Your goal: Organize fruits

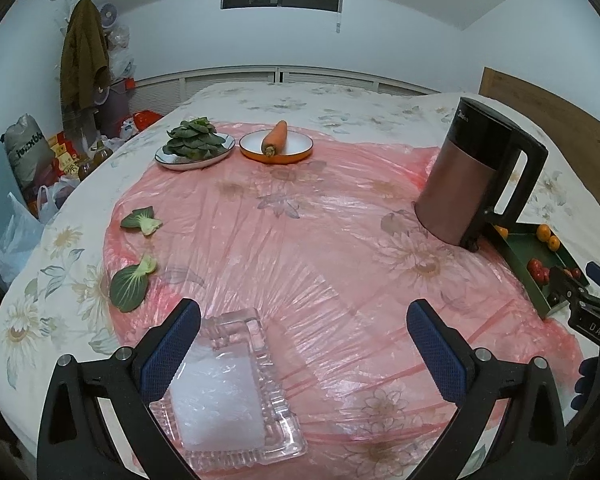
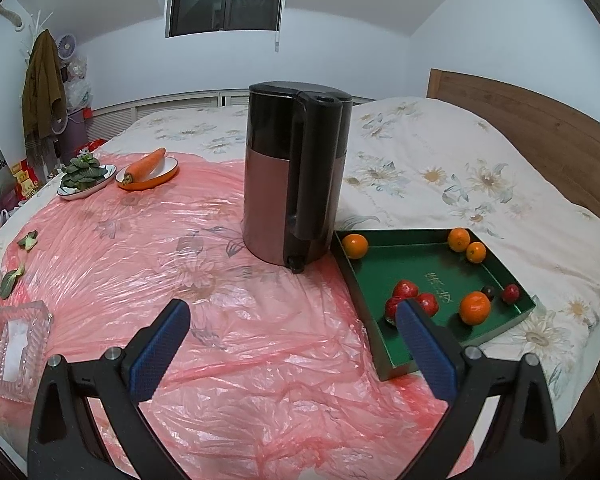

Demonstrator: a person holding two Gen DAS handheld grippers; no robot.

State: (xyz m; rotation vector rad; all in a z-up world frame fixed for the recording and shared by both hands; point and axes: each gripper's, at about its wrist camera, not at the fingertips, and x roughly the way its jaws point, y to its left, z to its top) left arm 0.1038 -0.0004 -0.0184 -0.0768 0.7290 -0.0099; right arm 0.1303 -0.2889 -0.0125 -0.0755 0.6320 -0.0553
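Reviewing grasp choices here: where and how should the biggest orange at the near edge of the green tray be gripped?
Grip the orange across its round middle, coming from above with the right gripper, whose jaws stand open. The green tray wall blocks a low approach from the near side, and a small dark fruit sits close behind it.

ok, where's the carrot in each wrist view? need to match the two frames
Left wrist: carrot sits upper centre, lying across the orange-rimmed plate, just right of the plate of greens.
Right wrist: carrot sits upper left, on the same orange-rimmed plate, again right of the greens.
Shared landmark: the kettle, right of the carrot in both.
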